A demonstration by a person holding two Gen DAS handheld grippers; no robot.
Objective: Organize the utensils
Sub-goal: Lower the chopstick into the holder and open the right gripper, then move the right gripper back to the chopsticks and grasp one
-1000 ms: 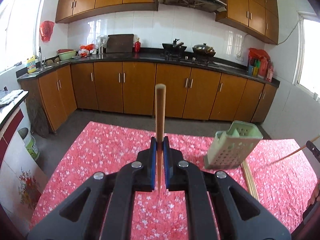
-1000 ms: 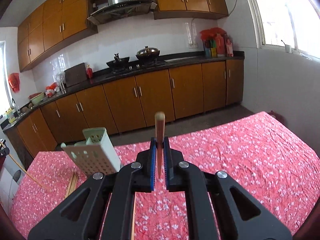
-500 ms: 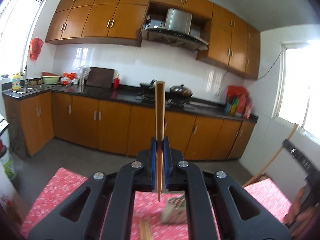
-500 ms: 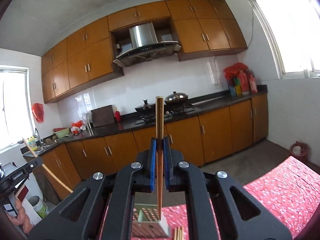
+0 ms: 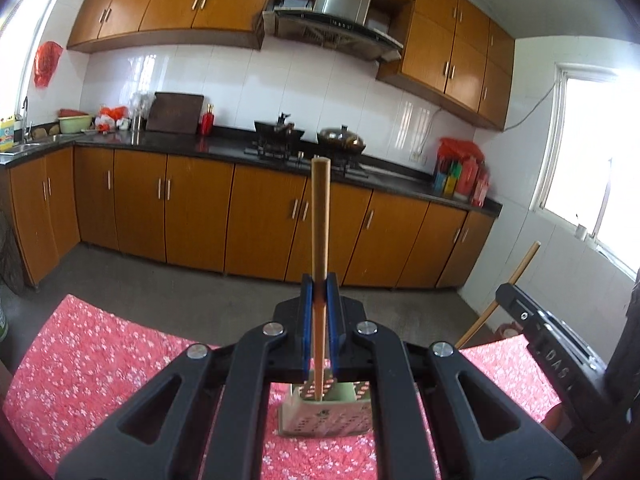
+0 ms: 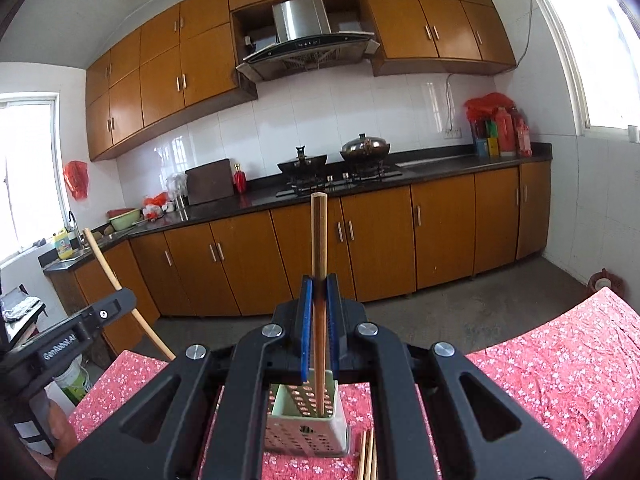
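Over the red floral tablecloth [image 6: 560,360], both grippers hang above the green holder [image 6: 306,432], the left gripper [image 5: 320,300] and right gripper [image 6: 320,300] each pinching one chopstick [image 5: 320,216] upright, tips apparently entering its mouth. More chopsticks [image 6: 368,456] lie at its five o'clock, waiting.

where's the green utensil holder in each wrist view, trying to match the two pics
Left wrist: the green utensil holder sits bottom centre, below the left gripper, partly hidden by its frame.
Right wrist: the holder again sits bottom centre, below the right gripper, with loose chopsticks lying just to its right.
Shared landmark: the range hood, above the stove in both.
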